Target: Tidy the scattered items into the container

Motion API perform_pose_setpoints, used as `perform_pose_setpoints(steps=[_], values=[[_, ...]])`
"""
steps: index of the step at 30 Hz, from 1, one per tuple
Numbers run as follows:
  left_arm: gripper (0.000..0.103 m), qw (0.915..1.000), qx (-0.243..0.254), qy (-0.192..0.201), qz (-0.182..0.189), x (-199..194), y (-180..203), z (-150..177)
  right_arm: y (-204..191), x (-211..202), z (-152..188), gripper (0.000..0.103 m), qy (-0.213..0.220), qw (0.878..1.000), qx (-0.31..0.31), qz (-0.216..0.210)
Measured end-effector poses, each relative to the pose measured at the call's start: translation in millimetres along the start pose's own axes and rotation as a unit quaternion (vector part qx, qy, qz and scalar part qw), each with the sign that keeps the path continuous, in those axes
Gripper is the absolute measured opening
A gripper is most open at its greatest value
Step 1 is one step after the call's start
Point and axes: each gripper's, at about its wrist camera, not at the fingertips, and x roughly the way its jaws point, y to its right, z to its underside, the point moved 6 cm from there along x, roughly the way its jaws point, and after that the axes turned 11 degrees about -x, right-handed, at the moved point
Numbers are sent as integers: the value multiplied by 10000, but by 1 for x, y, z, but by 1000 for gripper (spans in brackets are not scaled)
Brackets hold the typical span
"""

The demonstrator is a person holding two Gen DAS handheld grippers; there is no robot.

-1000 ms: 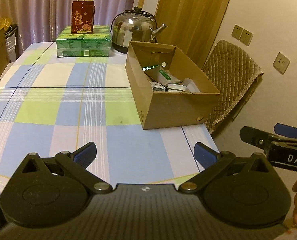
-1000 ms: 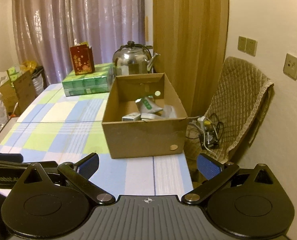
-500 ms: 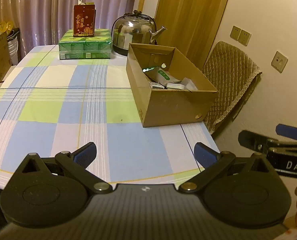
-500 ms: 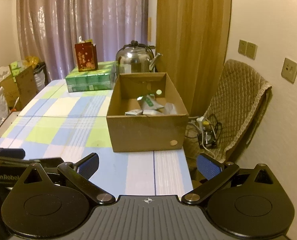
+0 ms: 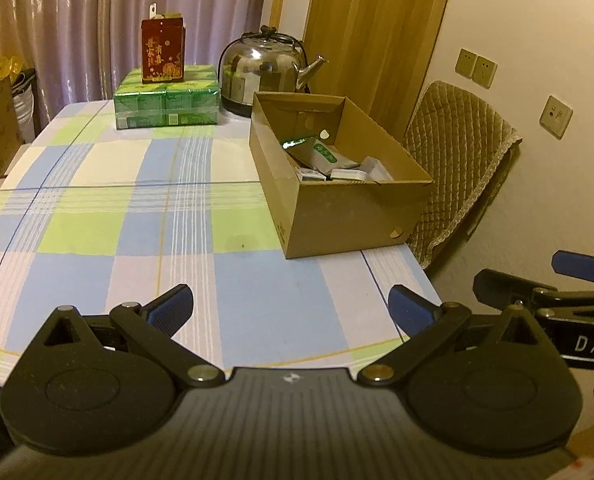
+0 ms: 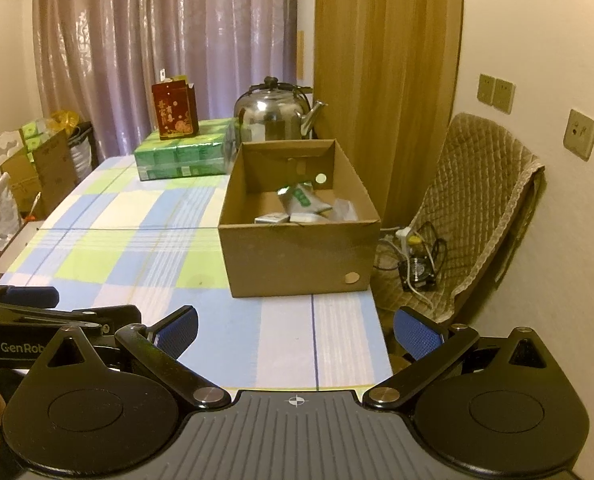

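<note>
An open cardboard box [image 5: 337,208] [image 6: 297,256] stands on the right side of the checked tablecloth [image 5: 137,220] [image 6: 137,248]. Inside it lie a green-and-white pouch [image 5: 325,156] [image 6: 303,200] and several small white packets [image 5: 349,174]. My left gripper [image 5: 291,306] hangs open over the table's near edge, well short of the box, with nothing between its fingers. My right gripper [image 6: 295,330] is open too, empty, pulled back behind the near right corner. Each gripper shows at the edge of the other's view.
At the far end stand a steel kettle [image 5: 267,68] [image 6: 277,112], a green wrapped pack [image 5: 167,102] [image 6: 181,156] and a red carton [image 5: 163,50] on it. A chair with a quilted cover [image 6: 477,200] is at the right, cables [image 6: 417,256] beneath. Boxes and bags [image 6: 29,184] sit at the left.
Both grippers have drawn back and up from the box, so it looks smaller and farther. Both stay open and empty.
</note>
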Motion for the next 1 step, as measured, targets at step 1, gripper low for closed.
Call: perform_pose_setpoints(steps=[1], values=[[102,10000,-5,-4,3,1,0,0,0,0,0,101,-9,10000,-1,6]])
